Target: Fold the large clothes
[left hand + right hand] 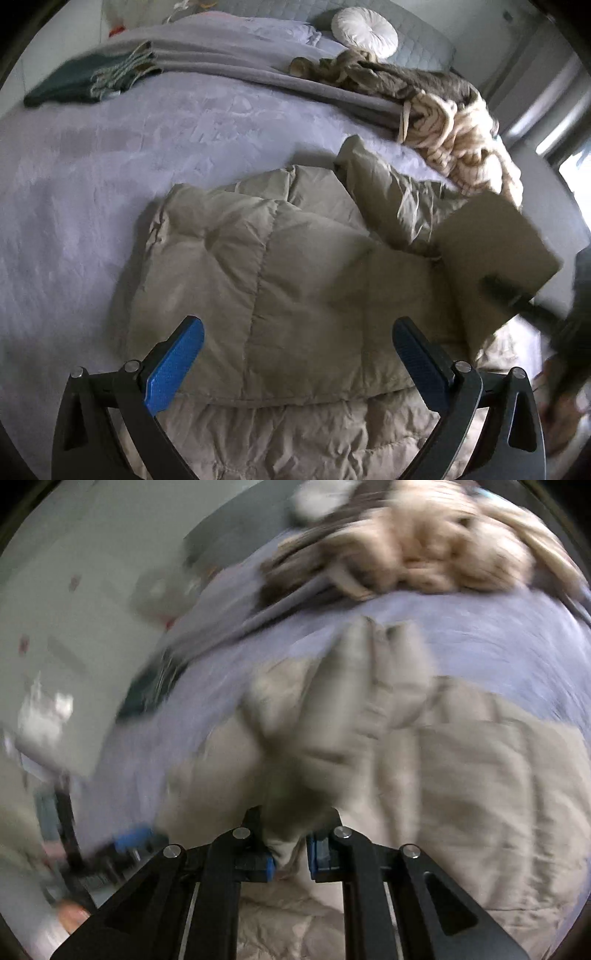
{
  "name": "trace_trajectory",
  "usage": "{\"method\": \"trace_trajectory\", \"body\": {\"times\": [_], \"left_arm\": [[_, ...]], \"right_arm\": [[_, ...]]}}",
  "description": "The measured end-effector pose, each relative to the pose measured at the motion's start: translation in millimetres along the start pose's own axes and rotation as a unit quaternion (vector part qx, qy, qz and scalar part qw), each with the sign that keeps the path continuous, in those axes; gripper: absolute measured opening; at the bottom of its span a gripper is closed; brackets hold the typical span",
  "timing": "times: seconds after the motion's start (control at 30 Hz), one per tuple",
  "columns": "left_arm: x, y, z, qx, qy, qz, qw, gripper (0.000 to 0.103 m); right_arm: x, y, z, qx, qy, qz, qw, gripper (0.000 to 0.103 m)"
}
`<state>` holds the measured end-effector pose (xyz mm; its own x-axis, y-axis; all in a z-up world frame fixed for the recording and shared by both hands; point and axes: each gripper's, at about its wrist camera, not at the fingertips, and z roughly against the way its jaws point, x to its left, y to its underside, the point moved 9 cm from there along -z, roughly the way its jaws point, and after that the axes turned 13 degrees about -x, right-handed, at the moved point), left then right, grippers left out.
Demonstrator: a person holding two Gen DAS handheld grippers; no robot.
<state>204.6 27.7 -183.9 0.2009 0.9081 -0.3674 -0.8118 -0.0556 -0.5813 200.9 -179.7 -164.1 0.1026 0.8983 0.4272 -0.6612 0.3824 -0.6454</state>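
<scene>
A beige quilted puffer jacket [280, 266] lies on the lavender bed cover [92, 177], partly folded over itself. My left gripper [297, 354] is open and empty just above the jacket's near part. In the right wrist view, which is blurred, my right gripper [290, 853] is shut on a fold of the jacket [332, 716] and holds it lifted. That lifted flap [495, 251] shows at the right of the left wrist view, with the right gripper's dark body behind it.
A dark green fringed throw [85, 81] lies at the far left of the bed. A cream chunky-knit blanket [461, 140] and a brown garment [406, 81] are piled at the far right. A round white cushion [364, 31] sits by the headboard.
</scene>
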Motion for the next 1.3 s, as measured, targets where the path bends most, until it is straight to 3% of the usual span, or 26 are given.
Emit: {"method": "trace_trajectory", "body": {"times": [0.1, 0.17, 0.2, 0.27, 0.3, 0.37, 0.47, 0.57, 0.63, 0.7, 0.77, 0.8, 0.83, 0.9, 0.93, 1.0, 1.1, 1.2, 1.3], "left_arm": [[2, -2, 3, 0.001, 0.03, 0.033, 0.999, 0.102], [-2, -2, 3, 0.005, 0.054, 0.046, 0.9974, 0.102], [-5, -1, 2, 0.008, 0.063, 0.049, 0.9968, 0.102], [-15, 1, -2, 0.017, 0.082, 0.054, 0.995, 0.102], [-20, 3, -6, 0.023, 0.091, 0.055, 0.9941, 0.102], [-32, 9, -16, 0.039, 0.108, 0.061, 0.9916, 0.102], [-47, 17, -28, 0.06, 0.129, 0.073, 0.9871, 0.102], [-60, 24, -42, 0.075, 0.137, 0.078, 0.9847, 0.102], [-66, 29, -53, 0.085, 0.13, 0.076, 0.985, 0.101], [-74, 33, -61, 0.096, 0.132, 0.07, 0.9841, 0.074], [-81, 42, -71, 0.125, 0.128, 0.065, 0.9816, 0.018], [-82, 44, -73, 0.129, 0.123, 0.062, 0.9821, 0.014], [-82, 44, -72, 0.121, 0.116, 0.055, 0.9843, 0.014], [-83, 40, -62, 0.098, 0.105, 0.034, 0.989, 0.012], [-83, 40, -56, 0.088, 0.1, 0.023, 0.9908, 0.012], [-76, 44, -49, 0.08, 0.083, 0.008, 0.9932, 0.012], [-60, 59, -55, 0.1, 0.056, -0.009, 0.9934, 0.012], [-53, 65, -59, 0.102, 0.048, -0.004, 0.9936, 0.013], [-42, 56, -48, 0.081, 0.001, -0.023, 0.9965, 0.03]], "right_arm": [[26, 34, -23, 0.044, 0.005, 0.057, 0.997, 0.015], [36, 52, -39, 0.078, 0.017, 0.084, 0.993, 0.024], [35, 58, -41, 0.09, 0.024, 0.092, 0.991, 0.03], [33, 69, -40, 0.109, 0.023, 0.092, 0.99, 0.052], [29, 70, -34, 0.109, 0.018, 0.083, 0.99, 0.057], [15, 71, -15, 0.106, 0.004, 0.044, 0.993, 0.068], [-27, 80, 21, 0.105, 0.002, -0.035, 0.994, 0.068], [-81, 93, 59, 0.098, 0.026, -0.128, 0.987, 0.068], [-124, 100, 80, 0.081, 0.043, -0.202, 0.975, 0.068], [-160, 104, 96, 0.056, 0.053, -0.271, 0.959, 0.068], [-194, 101, 108, 0.015, 0.057, -0.341, 0.938, 0.068], [-205, 99, 111, -0.001, 0.063, -0.359, 0.931, 0.068], [-218, 96, 113, -0.015, 0.071, -0.374, 0.925, 0.066], [-232, 88, 112, -0.028, 0.094, -0.376, 0.922, 0.034], [-234, 84, 109, -0.024, 0.105, -0.36, 0.927, 0.011], [-226, 73, 103, -0.022, 0.102, -0.321, 0.941, 0.009], [-210, 71, 93, -0.008, 0.099, -0.27, 0.958, 0.009], [-214, 85, 84, 0.008, 0.122, -0.255, 0.959, 0.009], [-219, 91, 81, 0.008, 0.124, -0.273, 0.954, 0.008]]}}
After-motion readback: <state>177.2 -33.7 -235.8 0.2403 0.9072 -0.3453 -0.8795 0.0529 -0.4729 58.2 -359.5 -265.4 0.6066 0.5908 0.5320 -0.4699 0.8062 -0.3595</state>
